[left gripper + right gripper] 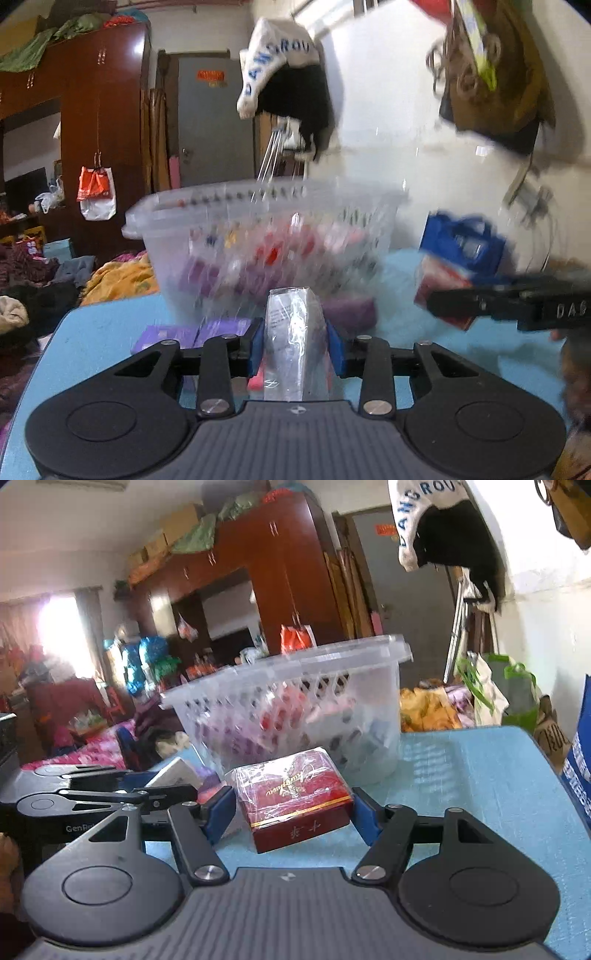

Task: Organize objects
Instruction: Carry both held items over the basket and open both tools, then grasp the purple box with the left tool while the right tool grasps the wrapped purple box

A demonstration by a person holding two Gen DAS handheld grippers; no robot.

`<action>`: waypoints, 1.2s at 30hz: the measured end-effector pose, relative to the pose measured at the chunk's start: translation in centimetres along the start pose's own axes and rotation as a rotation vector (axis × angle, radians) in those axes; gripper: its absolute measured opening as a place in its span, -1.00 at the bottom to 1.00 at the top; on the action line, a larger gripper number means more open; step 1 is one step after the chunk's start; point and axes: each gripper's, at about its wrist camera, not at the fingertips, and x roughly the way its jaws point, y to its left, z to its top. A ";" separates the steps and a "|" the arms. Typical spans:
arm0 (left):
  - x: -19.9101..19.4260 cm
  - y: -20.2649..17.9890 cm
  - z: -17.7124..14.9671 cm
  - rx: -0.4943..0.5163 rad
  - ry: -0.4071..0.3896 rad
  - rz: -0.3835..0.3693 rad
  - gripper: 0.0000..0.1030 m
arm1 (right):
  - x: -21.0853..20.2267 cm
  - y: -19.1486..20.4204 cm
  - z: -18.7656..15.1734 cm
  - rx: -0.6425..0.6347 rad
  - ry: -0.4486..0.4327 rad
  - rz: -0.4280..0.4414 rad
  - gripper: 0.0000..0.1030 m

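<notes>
- Blue pads of the left gripper (297,345) are clamped on a slim box wrapped in clear film (293,343), held upright just in front of the basket (258,206).
- Red box (295,794), also film-wrapped, sits between the blue pads of the right gripper (293,812), which press its two sides; it looks tilted at the blue table (461,775), and I cannot tell whether it is lifted clear.
- To do this step well, I would carry each box over the rim before letting go, one hand at a time, since the two grippers are close beside each other.
- Slippery film calls for a firm, steady hold.
- The clear plastic basket, with slotted walls, stands on the table and already holds many small packets in red, pink and purple; they are too blurred to name.
- Purple packets (192,332) lie on the table beside the basket.
</notes>
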 end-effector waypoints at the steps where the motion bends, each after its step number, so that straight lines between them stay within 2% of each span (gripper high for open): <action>1: -0.5 0.2 0.7 -0.013 -0.026 -0.007 -0.23 | -0.6 0.0 0.4 0.013 -0.020 0.016 0.35; 4: -1.9 1.2 3.9 -0.053 -0.106 -0.022 -0.23 | -2.2 1.2 2.8 -0.031 -0.110 -0.013 0.35; 6: -1.5 1.8 6.5 -0.072 -0.129 -0.024 -0.23 | -2.0 2.0 5.6 -0.071 -0.148 -0.030 0.35; 8: 0.1 2.5 9.5 -0.109 -0.127 -0.021 -0.23 | -0.2 2.5 8.4 -0.121 -0.151 -0.063 0.35; 10: 2.4 3.1 11.8 -0.133 -0.105 -0.002 -0.23 | 2.4 2.6 10.7 -0.160 -0.117 -0.100 0.35; 11: 3.6 3.4 12.6 -0.148 -0.090 0.010 -0.23 | 4.1 2.5 11.8 -0.168 -0.086 -0.110 0.35; 13: 6.0 4.1 13.4 -0.176 -0.062 0.024 -0.21 | 6.0 2.1 12.6 -0.166 -0.088 -0.129 0.35; 14: 7.0 4.4 13.4 -0.193 -0.050 0.042 -0.14 | 6.9 1.9 12.8 -0.167 -0.088 -0.146 0.35; 15: 7.9 4.6 13.4 -0.201 -0.036 0.067 0.13 | 7.3 1.8 12.8 -0.165 -0.085 -0.151 0.38; 17: 9.6 4.8 13.1 -0.199 0.008 0.117 0.57 | 7.7 1.2 12.7 -0.141 -0.057 -0.133 0.80; 18: 10.1 5.0 12.8 -0.192 0.028 0.132 0.58 | 7.5 1.1 12.6 -0.137 -0.051 -0.135 1.00; 21: 8.6 5.0 11.7 -0.161 0.012 0.137 0.58 | 5.7 1.0 11.5 -0.127 -0.072 -0.160 1.00; 23: 5.3 5.0 10.4 -0.154 -0.062 0.098 0.58 | 3.4 0.7 10.1 -0.090 -0.099 -0.118 1.00; 25: 2.0 5.2 8.6 -0.165 -0.111 0.057 0.68 | 1.6 0.4 8.4 -0.039 -0.104 -0.066 1.00; 27: -0.5 5.5 6.4 -0.174 -0.138 0.054 0.85 | 0.8 0.2 6.5 -0.014 -0.055 -0.035 1.00; 28: -1.2 5.7 5.1 -0.184 -0.138 0.068 0.87 | 0.9 0.2 5.7 -0.021 -0.025 -0.025 1.00; 33: 0.1 8.5 1.5 -0.214 -0.016 0.121 0.88 | 4.4 0.7 2.8 -0.032 0.150 -0.069 0.99; 36: 1.5 10.7 0.6 -0.272 0.050 0.150 0.88 | 6.4 1.0 2.5 -0.009 0.187 -0.082 0.86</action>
